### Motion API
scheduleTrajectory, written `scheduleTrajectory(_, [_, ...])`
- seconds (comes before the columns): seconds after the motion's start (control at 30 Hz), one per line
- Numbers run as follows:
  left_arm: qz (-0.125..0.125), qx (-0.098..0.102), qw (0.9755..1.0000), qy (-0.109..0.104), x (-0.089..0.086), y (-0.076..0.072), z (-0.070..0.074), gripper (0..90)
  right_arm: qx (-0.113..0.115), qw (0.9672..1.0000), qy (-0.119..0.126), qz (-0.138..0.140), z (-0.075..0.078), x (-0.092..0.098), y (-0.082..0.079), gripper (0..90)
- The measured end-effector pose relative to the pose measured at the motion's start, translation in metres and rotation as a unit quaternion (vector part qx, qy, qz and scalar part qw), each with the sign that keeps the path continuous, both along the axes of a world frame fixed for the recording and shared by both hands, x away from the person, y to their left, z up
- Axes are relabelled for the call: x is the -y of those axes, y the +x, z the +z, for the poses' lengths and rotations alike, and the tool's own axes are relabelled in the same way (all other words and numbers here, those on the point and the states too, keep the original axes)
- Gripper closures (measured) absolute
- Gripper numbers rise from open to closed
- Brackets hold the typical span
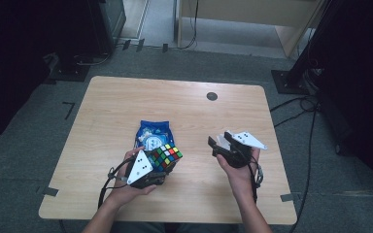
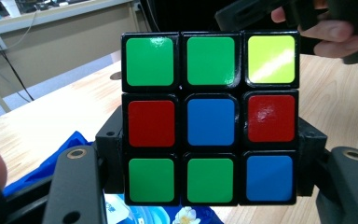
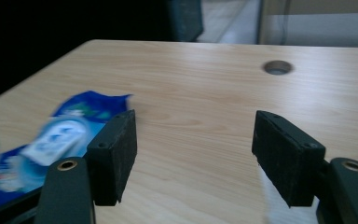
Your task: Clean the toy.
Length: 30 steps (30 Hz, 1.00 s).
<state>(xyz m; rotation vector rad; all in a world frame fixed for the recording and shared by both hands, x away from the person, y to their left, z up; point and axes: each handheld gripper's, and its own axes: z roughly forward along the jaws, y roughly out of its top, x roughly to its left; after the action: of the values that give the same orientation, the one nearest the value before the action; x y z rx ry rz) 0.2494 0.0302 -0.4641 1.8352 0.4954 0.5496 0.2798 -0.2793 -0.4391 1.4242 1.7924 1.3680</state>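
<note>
The left gripper (image 2: 209, 154) has its two black jaws pressed against the left and right sides of a Rubik's cube (image 2: 209, 119), clamping it between the pads. The face turned toward the left gripper view reads green, green, yellow along the top row, red, blue, red across the middle, and green, green, blue along the bottom. In the high view the cube (image 1: 165, 156) sits at the tip of the left gripper (image 1: 158, 167), raised just over the near edge of a blue packet (image 1: 153, 133) that lies flat on the wooden table (image 1: 107, 111).

The right gripper (image 3: 196, 151) has its jaws standing wide apart with nothing between them, only bare tabletop (image 3: 205, 93) showing through the gap. In the high view the right gripper (image 1: 221, 144) is held in the person's right hand (image 1: 240, 170), well apart from the cube, to its right. A round hole (image 1: 212, 96) sits in the table toward the far side
</note>
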Motion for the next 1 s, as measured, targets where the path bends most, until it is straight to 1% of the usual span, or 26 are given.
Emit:
scheduleTrajectory(0.1, [0.002, -0.004, 1.0000, 0.002, 0.000, 0.001, 0.000, 33.9, 0.001, 0.9992, 0.018, 0.036, 0.010, -0.016, -0.007, 29.1])
scheduleTrajectory(0.23, [0.004, -0.008, 1.0000, 0.002, 0.001, 0.002, -0.002, 33.9, 0.002, 0.9961, 0.044, 0.076, 0.021, -0.035, -0.017, 28.0])
scheduleTrajectory(0.37, [0.004, -0.006, 1.0000, 0.002, 0.003, 0.001, -0.002, 33.9, -0.009, 0.9904, 0.074, 0.116, 0.026, -0.051, -0.025, 26.2])
scheduleTrajectory(0.43, [0.003, -0.005, 1.0000, 0.001, 0.004, 0.000, -0.001, 33.9, -0.021, 0.9869, 0.087, 0.134, 0.026, -0.059, -0.027, 25.7])
scheduleTrajectory(0.5, [0.003, -0.005, 1.0000, 0.003, 0.005, 0.000, -0.002, 33.9, -0.031, 0.9837, 0.093, 0.151, 0.025, -0.065, -0.028, 24.8])
scheduleTrajectory(0.53, [0.003, -0.006, 1.0000, 0.003, 0.005, 0.000, -0.002, 33.9, -0.032, 0.9826, 0.095, 0.156, 0.023, -0.068, -0.028, 24.5])
scheduleTrajectory(0.67, [0.003, -0.006, 1.0000, 0.005, 0.007, 0.000, -0.003, 33.9, -0.051, 0.9772, 0.112, 0.173, 0.018, -0.076, -0.029, 23.0])
scheduleTrajectory(0.77, [0.002, -0.004, 1.0000, 0.006, 0.009, -0.001, -0.003, 33.9, -0.061, 0.9761, 0.108, 0.178, 0.014, -0.082, -0.030, 22.2])
scheduleTrajectory(0.83, [0.001, -0.002, 1.0000, 0.007, 0.011, -0.002, -0.003, 33.9, -0.068, 0.9743, 0.113, 0.182, 0.011, -0.085, -0.029, 22.2])
scheduleTrajectory(0.9, [0.000, -0.001, 1.0000, 0.007, 0.011, -0.003, -0.002, 33.9, -0.071, 0.9737, 0.114, 0.184, 0.010, -0.086, -0.029, 22.3])
scheduleTrajectory(0.93, [-0.001, 0.001, 1.0000, 0.005, 0.012, -0.004, -0.002, 33.9, -0.079, 0.9739, 0.116, 0.178, 0.007, -0.088, -0.029, 23.8])
scheduleTrajectory(1.0, [-0.002, 0.005, 1.0000, 0.006, 0.013, -0.005, -0.002, 33.9, -0.082, 0.9740, 0.122, 0.172, 0.004, -0.088, -0.029, 25.8])
